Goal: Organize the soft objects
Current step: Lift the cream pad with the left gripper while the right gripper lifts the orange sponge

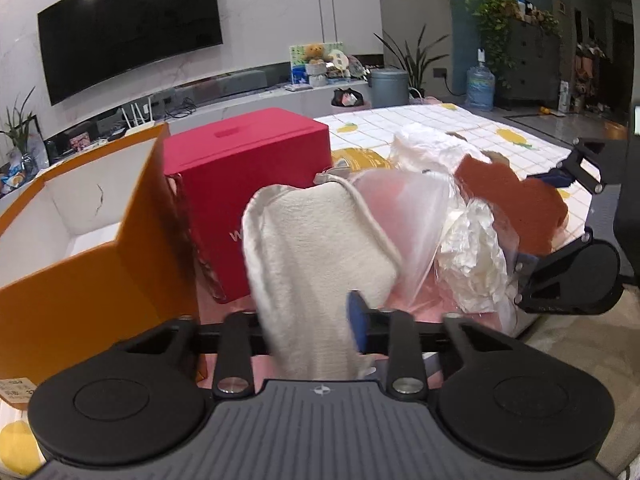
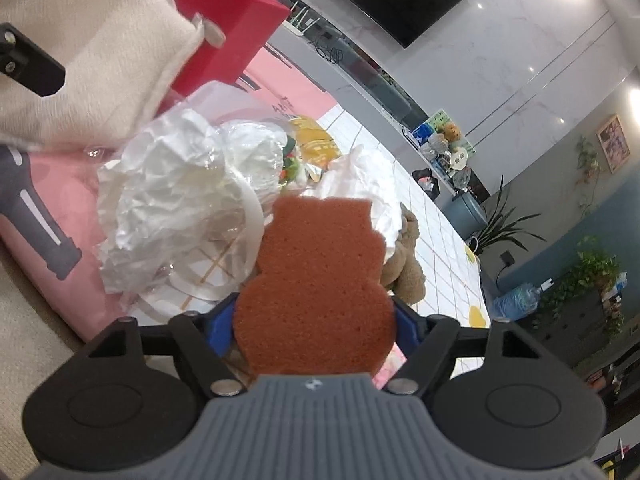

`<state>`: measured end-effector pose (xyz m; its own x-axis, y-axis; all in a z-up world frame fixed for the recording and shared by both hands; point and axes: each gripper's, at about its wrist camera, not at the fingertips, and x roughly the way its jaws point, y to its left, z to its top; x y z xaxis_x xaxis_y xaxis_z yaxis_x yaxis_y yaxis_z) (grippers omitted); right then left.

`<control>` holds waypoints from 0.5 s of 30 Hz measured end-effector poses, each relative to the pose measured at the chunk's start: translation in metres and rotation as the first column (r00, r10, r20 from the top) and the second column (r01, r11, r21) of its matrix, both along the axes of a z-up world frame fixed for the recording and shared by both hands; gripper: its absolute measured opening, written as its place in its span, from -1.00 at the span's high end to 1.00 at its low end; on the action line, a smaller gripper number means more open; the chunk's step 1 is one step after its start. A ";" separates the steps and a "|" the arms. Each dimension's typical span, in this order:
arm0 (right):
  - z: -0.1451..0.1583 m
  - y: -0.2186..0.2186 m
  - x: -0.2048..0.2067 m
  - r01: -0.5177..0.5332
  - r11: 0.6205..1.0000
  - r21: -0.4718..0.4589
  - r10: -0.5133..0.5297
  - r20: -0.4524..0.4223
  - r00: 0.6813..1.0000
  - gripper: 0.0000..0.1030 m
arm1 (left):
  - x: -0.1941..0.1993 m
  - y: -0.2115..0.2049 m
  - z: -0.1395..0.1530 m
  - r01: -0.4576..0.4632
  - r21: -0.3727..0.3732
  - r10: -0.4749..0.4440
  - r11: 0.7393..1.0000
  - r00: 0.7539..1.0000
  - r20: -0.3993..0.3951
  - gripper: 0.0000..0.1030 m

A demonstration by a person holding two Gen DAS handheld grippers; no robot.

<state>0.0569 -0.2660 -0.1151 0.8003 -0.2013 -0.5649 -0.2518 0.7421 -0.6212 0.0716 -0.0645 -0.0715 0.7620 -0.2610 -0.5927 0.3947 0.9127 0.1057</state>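
Note:
A cream knitted cloth (image 1: 316,240) stands up between the fingers of my left gripper (image 1: 308,312), which is shut on its lower end. One blue pad (image 1: 357,312) shows at the cloth's right side; the other is hidden behind the fabric. My right gripper (image 2: 314,316) is shut on an orange-brown sponge (image 2: 316,280) cut in a rounded figure shape, with blue pads pressing both its sides. In the left wrist view the sponge (image 1: 516,204) and right gripper (image 1: 560,248) are at the right. The cloth (image 2: 92,52) fills the right wrist view's upper left.
An open orange box (image 1: 80,280) with a white inside stands at the left, a closed red box (image 1: 248,168) beside it. Crumpled clear plastic bags (image 2: 168,200), a yellow packet (image 2: 316,144) and a brown plush toy (image 2: 404,264) lie on the lemon-print bedcover (image 1: 480,120).

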 end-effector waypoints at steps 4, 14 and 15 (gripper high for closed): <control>0.003 0.003 0.004 -0.005 1.000 -0.014 0.005 -0.011 1.000 -0.36 | 0.003 0.006 -0.001 0.014 -0.056 -0.018 0.998 0.998 -0.060 0.77; 0.024 0.005 -0.003 0.029 0.999 0.023 -0.030 0.029 0.999 -0.36 | -0.010 0.010 0.017 0.009 -0.082 -0.009 0.997 1.000 -0.001 0.90; 0.027 0.004 -0.003 0.042 0.999 0.034 -0.043 0.033 0.999 -0.36 | -0.012 0.010 0.021 0.010 -0.086 -0.010 0.996 1.000 0.007 0.90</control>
<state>0.0535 -0.2615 -0.0881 0.8100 -0.2170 -0.5448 -0.1992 0.7719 -0.6037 0.0599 -0.0541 -0.0507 0.7630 -0.3182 -0.5627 0.4034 0.9145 0.0298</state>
